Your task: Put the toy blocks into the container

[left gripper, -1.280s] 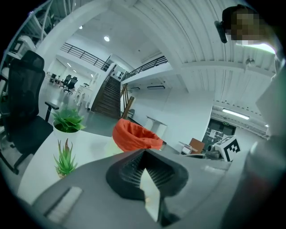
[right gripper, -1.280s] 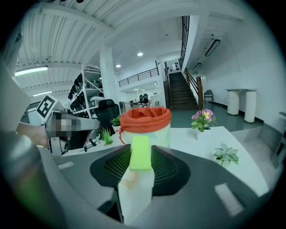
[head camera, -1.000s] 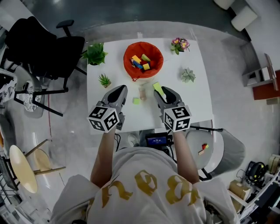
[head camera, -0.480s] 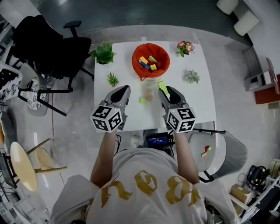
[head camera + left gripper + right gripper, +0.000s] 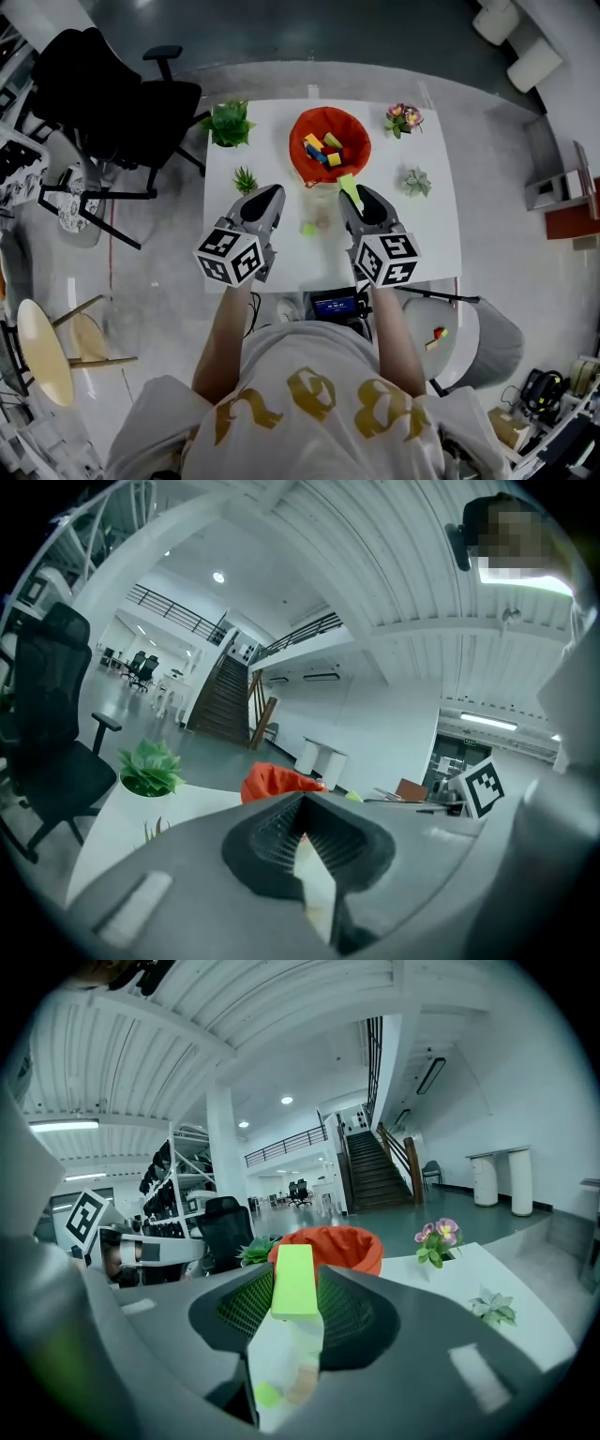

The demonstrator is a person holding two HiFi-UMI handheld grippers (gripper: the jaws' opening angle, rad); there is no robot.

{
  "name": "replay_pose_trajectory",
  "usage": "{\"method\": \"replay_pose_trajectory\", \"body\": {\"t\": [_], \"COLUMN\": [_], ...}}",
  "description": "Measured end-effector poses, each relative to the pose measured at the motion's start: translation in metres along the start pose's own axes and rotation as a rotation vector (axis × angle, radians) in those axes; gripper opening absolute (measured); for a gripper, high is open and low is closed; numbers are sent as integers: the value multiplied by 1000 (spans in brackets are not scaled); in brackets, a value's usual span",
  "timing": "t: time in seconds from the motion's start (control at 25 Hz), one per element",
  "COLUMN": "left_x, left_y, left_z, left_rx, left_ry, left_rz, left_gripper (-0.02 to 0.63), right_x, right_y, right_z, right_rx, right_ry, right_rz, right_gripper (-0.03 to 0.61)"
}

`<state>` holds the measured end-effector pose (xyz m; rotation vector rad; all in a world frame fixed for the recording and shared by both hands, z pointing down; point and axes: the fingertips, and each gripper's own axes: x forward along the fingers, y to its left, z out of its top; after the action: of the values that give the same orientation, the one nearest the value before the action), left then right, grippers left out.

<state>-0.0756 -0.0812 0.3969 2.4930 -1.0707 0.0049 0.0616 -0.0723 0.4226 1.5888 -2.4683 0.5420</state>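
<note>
Grey and closed, my left hand-held gripper (image 5: 267, 199) hangs over the near left part of the white table (image 5: 431, 244). Its jaws meet at the tips and nothing is between them. Right of it, two loose pieces lie on the table between the two tools: a small green block (image 5: 307, 229) and a tan block (image 5: 322, 217) just beside it.

The orange container (image 5: 302, 155) stands behind them and already has several coloured blocks inside. My right hand-held gripper (image 5: 357, 194) is clamped on a long light-green block (image 5: 349, 187), which sticks out past the jaw tips, just beside the container's near rim and, I think, not yet over the opening.

To do this step well, I would bring the block forward and a little left until it is clearly above the opening, and only then part the jaws. The wall looks soft to me, so I would not push on it.

The table also carries a leafy plant (image 5: 228, 122), a small spiky plant (image 5: 246, 178), flowers (image 5: 403, 118) and a succulent (image 5: 416, 180). A black office chair (image 5: 112, 94) stands at its left on a pale shiny floor.
</note>
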Motion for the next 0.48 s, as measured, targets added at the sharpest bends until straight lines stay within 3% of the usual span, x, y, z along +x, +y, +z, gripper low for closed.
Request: {"method": "replay_pose_trajectory", "body": {"t": [0.48], "left_x": [28], "left_y": [17], "left_z": [1], "left_rx": [-79], "left_ry": [2], "left_rz": [-14], "left_gripper": [2], "right_x": [26], "right_y": [-18], "right_z": [17], "right_rx": [7], "right_ry": [-3], "right_rz": [5], "right_gripper": [170]}}
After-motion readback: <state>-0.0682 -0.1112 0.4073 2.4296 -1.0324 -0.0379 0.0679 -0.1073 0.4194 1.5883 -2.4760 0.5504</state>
